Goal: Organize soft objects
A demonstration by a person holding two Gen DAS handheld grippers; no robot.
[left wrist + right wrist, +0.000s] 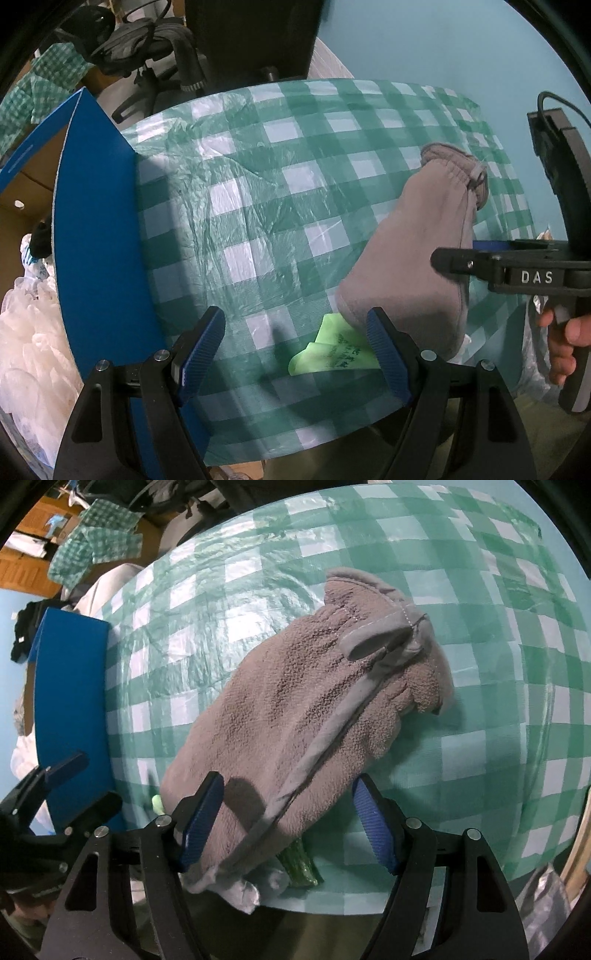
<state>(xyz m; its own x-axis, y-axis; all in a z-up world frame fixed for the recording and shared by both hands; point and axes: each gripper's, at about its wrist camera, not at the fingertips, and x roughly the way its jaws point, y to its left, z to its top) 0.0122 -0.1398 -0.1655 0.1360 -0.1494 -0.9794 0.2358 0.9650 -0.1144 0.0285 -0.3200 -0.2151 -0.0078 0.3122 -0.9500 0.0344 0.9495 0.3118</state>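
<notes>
Two soft things lie near the front edge of the green checked tablecloth (461, 738), and going from left to right the blue box (99, 236) comes first, standing at the cloth's left side and looking stiff-walled, the likely place to put things, though that is only a judgement; next the left gripper (295, 358) hangs over bare cloth with its fingers spread wide and nothing between them, its right finger just beside the lime-green cloth (332, 350); that cloth is thin, folded and printed, partly tucked under the grey fleece mitten (295, 709), and it should weigh almost nothing and crumple at a touch; the mitten lies slantwise, cuff and loop toward the far right, its closed end toward the near edge, thick, fuzzy and limp, so it will sag and fold when lifted rather than hold its shape, yet the pile should give the ribbed pads good grip; furthest right, the right gripper (288, 823) straddles the mitten's near end, fingers fairly open on either side of it, the left pad close against the fleece, the right one apart from it, so nothing is yet held; a pinch across the seam binding there, or at the cuff, looks the firmest hold; something dark green pokes out beneath, too hidden to name.
</notes>
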